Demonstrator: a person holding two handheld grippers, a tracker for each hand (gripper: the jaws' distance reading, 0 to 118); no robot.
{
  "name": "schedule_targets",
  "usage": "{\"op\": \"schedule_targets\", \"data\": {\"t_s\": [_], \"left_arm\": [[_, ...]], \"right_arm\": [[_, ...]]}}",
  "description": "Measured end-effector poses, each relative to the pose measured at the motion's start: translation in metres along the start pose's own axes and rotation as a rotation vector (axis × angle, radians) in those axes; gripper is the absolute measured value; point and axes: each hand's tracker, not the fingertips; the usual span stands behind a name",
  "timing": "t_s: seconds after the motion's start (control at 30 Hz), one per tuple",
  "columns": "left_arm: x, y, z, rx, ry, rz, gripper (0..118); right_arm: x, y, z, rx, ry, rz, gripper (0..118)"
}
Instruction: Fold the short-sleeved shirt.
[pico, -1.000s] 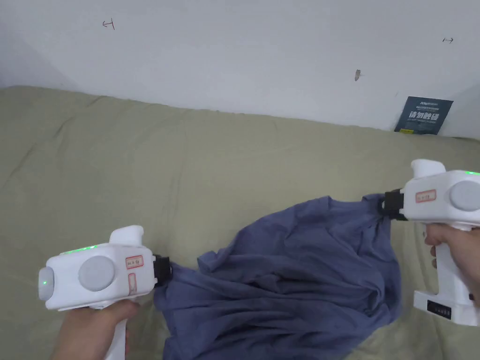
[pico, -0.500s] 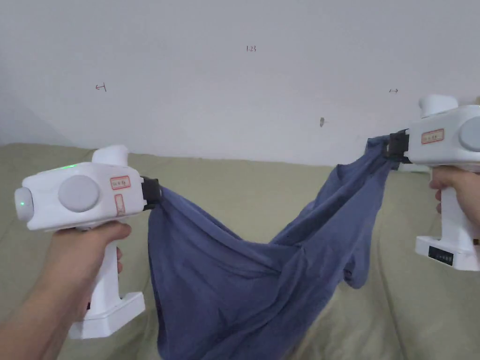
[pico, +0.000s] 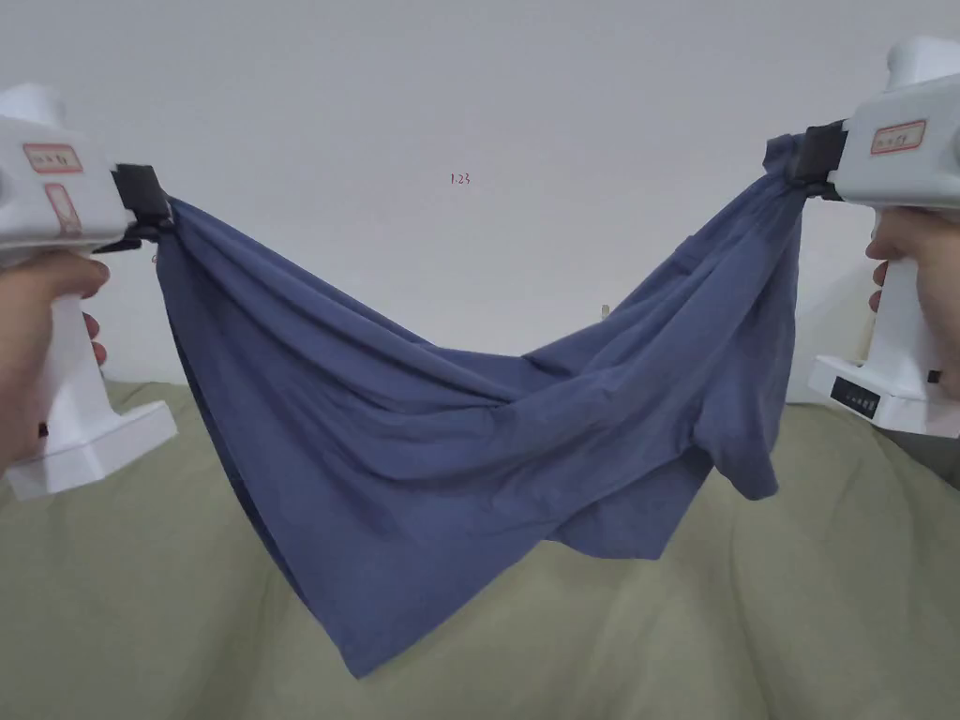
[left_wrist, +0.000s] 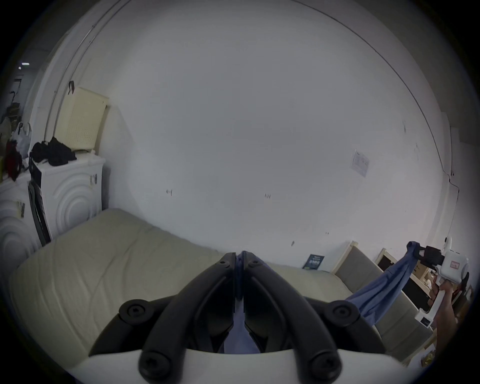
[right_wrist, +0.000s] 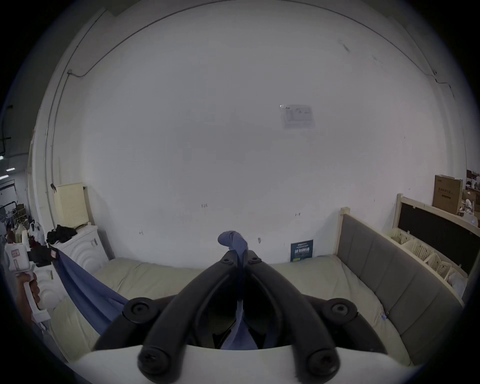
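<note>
Left gripper (pico: 155, 223) clamping blue shirt (pico: 441, 441), labels illegible

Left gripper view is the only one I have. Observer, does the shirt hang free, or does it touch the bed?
Observer: In the head view the shirt hangs free above the bed.
Operator: Is it spread flat?
Observer: No, it sags in the middle, with folds running toward each claw.
Operator: Does the right claw hold well?
Observer: Its own view shows the jaws shut on cloth, a bunch sticking out past the tips.
</note>
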Motion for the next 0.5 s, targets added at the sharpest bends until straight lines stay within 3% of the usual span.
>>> {"op": "schedule_targets", "data": {"t_s": [0.2,0.3,0.5], "left_arm": [[0.003,-0.008,-0.017,-0.005,0.016,-0.042,5],[-0.003,-0.050,-0.033,-0.067,0.029,-0.047,5],[-0.035,-0.159,-0.062,-0.180,0.061,0.003,5]], "right_arm": [[0.003,-0.023,-0.021,-0.011,0.010,-0.011,3],[0.004,-0.066,-0.038,-0.062,0.007,-0.019,3],[0.013,-0.175,-0.056,-0.170,-0.027,-0.108,3]]}}
